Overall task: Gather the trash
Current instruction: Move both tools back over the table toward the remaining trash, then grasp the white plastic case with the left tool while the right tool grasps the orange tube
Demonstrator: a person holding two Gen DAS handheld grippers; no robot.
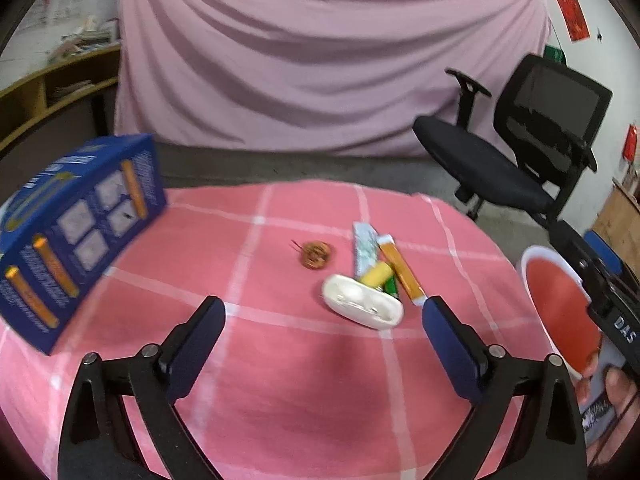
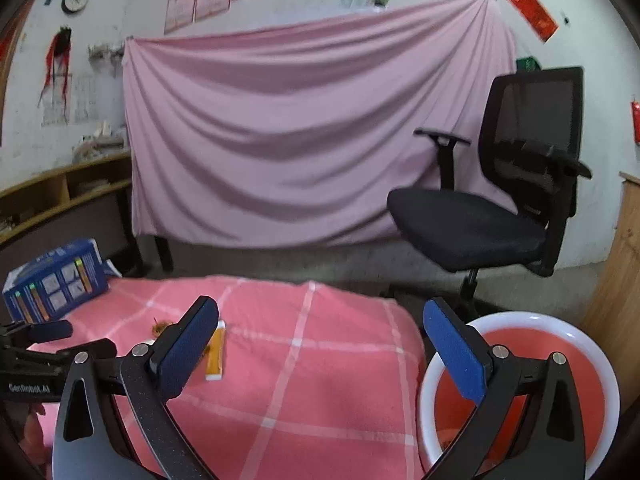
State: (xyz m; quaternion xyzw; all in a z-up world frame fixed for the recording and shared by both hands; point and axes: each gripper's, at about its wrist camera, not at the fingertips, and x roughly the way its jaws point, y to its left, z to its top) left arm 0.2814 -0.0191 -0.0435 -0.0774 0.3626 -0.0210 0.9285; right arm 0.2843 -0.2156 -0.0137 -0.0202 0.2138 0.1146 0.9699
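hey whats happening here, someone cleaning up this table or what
A person holds a two-finger gripper in each hand over a table with a pink checked cloth. Both the left gripper and the right gripper are open and hold nothing. Small trash lies in a pile ahead of the left one: a white plastic case, a yellow cylinder, an orange tube and a brown coil. A red bin with a white rim waits at the table's right side.

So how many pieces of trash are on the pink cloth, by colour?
White case: 1
Yellow cylinder: 1
Green piece: 1
Orange tube: 1
Pale wrapper: 1
Brown coil: 1
Total: 6
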